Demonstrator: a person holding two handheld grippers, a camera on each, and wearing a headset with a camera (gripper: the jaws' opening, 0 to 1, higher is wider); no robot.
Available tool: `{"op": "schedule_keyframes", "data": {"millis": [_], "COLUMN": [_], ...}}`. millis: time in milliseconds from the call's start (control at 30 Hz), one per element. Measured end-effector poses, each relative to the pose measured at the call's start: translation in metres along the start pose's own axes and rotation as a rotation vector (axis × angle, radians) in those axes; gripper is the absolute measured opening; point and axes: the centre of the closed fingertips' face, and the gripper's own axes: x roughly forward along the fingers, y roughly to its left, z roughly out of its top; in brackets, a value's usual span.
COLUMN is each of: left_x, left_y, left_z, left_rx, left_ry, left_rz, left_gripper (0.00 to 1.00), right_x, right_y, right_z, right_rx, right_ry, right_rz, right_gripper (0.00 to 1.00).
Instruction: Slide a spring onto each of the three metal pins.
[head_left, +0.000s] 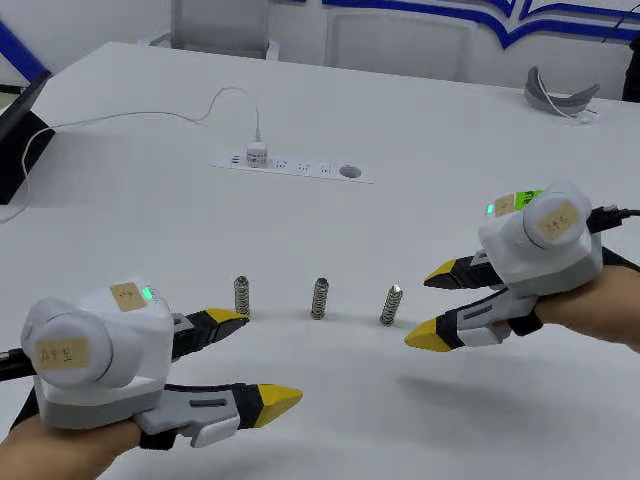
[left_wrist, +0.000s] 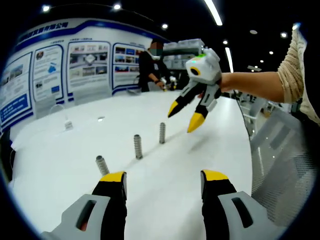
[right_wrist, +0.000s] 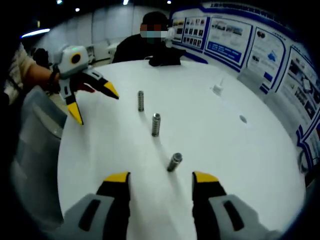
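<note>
Three metal pins stand in a row on the white table, each with a spring around it: the left pin (head_left: 241, 296), the middle pin (head_left: 319, 298) and the right pin (head_left: 391, 305), which leans a little. The same row runs away from each gripper camera (left_wrist: 136, 146) (right_wrist: 156, 124). My left gripper (head_left: 262, 358) hovers open at the near left, its yellow tips beside the left pin (left_wrist: 102, 165). My right gripper (head_left: 432, 305) is open just right of the right pin (right_wrist: 174, 162). Both grippers hold nothing.
A white power strip (head_left: 293, 166) with a plugged-in charger and cable lies farther back on the table. A grey curved object (head_left: 559, 95) rests at the far right. A dark monitor edge (head_left: 20, 135) stands at the left. A person sits across the room (left_wrist: 152, 67).
</note>
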Motion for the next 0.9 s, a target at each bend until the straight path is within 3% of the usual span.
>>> {"op": "schedule_keyframes", "data": {"millis": [900], "left_x": [-0.021], "left_y": [0.023], "left_z": [-0.007], "left_rx": [-0.041], "left_ry": [-0.012], "left_rz": [0.078], "left_gripper": [0.67], "right_x": [-0.017], "right_y": [0.02], "right_z": [0.005], "right_rx": [0.098], "right_ry": [-0.172], "right_rz": [-0.069], "right_gripper": [0.58]}}
